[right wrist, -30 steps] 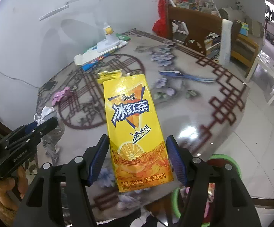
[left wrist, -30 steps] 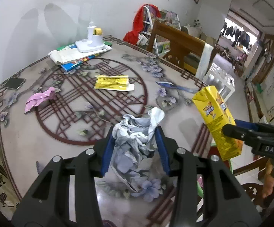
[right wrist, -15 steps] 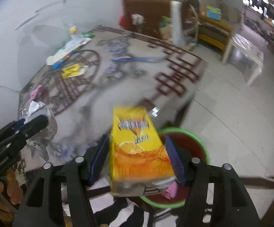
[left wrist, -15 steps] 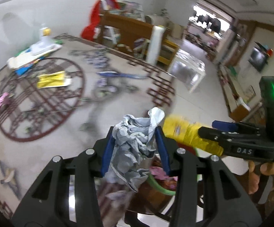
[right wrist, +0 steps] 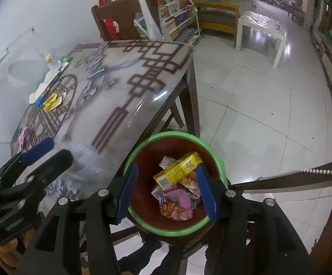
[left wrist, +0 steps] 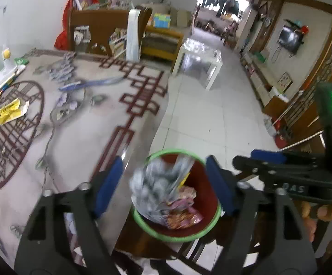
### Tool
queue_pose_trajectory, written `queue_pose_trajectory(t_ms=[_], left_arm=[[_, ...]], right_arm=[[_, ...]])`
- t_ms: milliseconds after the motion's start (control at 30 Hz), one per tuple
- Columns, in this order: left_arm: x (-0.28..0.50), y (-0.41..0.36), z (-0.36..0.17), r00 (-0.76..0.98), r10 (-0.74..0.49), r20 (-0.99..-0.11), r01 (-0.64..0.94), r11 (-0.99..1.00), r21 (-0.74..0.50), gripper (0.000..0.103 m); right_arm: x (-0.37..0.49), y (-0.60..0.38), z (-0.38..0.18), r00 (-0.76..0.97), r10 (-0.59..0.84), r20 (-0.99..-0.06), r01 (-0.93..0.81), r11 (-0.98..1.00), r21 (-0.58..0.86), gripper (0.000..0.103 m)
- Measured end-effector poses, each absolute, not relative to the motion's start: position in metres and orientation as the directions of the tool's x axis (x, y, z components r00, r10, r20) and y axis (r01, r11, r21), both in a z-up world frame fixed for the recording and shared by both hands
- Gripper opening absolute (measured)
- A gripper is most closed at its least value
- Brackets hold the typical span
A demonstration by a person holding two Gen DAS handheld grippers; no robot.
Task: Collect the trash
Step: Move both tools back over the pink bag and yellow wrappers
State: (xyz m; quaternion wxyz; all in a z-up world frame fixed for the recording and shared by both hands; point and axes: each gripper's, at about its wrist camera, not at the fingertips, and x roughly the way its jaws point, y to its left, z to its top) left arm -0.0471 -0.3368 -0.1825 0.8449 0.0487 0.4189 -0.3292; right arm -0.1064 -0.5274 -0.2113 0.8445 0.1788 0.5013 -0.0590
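Trash bin [right wrist: 221, 167]: red bucket with a green rim, standing on the floor just beside the table's near corner, below both grippers.
Bin contents: yellow drink carton [right wrist: 177, 170] lying tilted on top of pink and orange wrappers [right wrist: 177, 204], free of the blue pads on either side.
Crumpled grey paper [left wrist: 159, 188]: blurred, over the bin's mouth between the left gripper's fingers, touching neither pad as far as the blur lets me tell.
Left gripper [left wrist: 163, 183]: jaws opening and already wide, nothing gripped; it points down at the bin from over the table edge.
Right gripper [right wrist: 166, 190]: jaws closing, pads apart and bare; the carton shows between them but lies lower down in the bin, not held.
Right hand [left wrist: 324, 210]: fingers wrapped on the handle of the right gripper, seen at the right edge of the left wrist view; a green light glows on that tool.
Left hand [right wrist: 3, 249]: only partly visible at the lower left of the right wrist view, beneath its gripper.
Table [left wrist: 78, 137]: glossy top with a dark red lattice pattern and flowers.
Trash left on the table: yellow packet [left wrist: 11, 111] well away from the bin; pink wad [right wrist: 25, 135] near the far edge.
Far end of the table: white lamp base [left wrist: 6, 65] on a stack of papers.
Room: wooden chair [right wrist: 122, 20], bookshelf, white side table [left wrist: 198, 61], pale tiled floor.
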Motion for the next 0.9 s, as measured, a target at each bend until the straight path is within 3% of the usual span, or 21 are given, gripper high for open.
queue_pose_trajectory(t_ms=[233, 733, 900], left_arm=[[-0.041, -0.316, -0.159, 0.469, -0.515, -0.718, 0.559, 0.802, -0.210, 0.081], [-0.004, -0.174, -0.112, 0.662, -0.383, -0.645, 0.356, 0.917, -0.179, 0.081], [0.013, -0.111, -0.117, 0.700, -0.312, -0.642, 0.276, 0.948, -0.159, 0.083]], right_arm=[[-0.107, -0.520, -0.199, 0.521, 0.075, -0.850, 0.264, 0.933, 0.243, 0.052], [-0.045, -0.418, -0.175, 0.551, 0.143, -0.822, 0.094, 0.968, 0.231, 0.055], [-0.018, -0.371, -0.170, 0.563, 0.176, -0.808, 0.039, 0.970, 0.239, 0.067]])
